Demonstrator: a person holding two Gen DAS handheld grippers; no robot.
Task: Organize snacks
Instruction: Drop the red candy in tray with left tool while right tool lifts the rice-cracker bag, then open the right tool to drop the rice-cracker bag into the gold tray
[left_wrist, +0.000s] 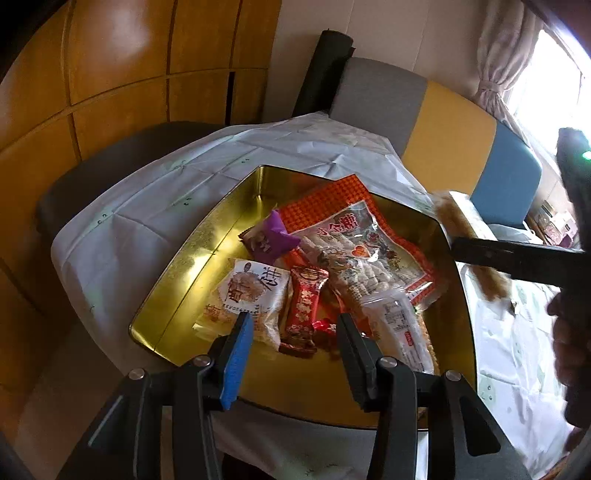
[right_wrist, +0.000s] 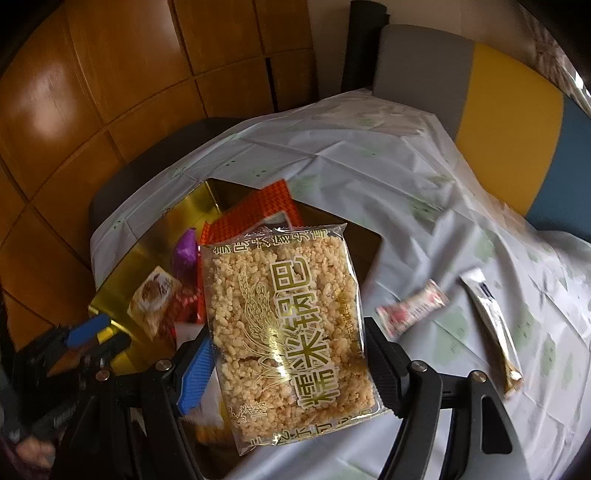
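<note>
A gold tin tray (left_wrist: 192, 254) holds several snack packets: an orange-red bag (left_wrist: 354, 236), a purple packet (left_wrist: 273, 236), a red bar (left_wrist: 304, 306) and a white packet (left_wrist: 251, 295). My left gripper (left_wrist: 295, 332) is open and empty, just above the tray's near edge. My right gripper (right_wrist: 288, 354) is shut on a clear rice-cracker packet (right_wrist: 288, 325) and holds it over the tray's right side (right_wrist: 184, 218). That packet and the right gripper show at the right of the left wrist view (left_wrist: 476, 251).
The table has a white cloth (right_wrist: 369, 166). A pink-white bar (right_wrist: 410, 308) and a long white stick packet (right_wrist: 491, 325) lie on the cloth right of the tray. A grey, yellow and blue chair back (left_wrist: 443, 129) stands behind the table.
</note>
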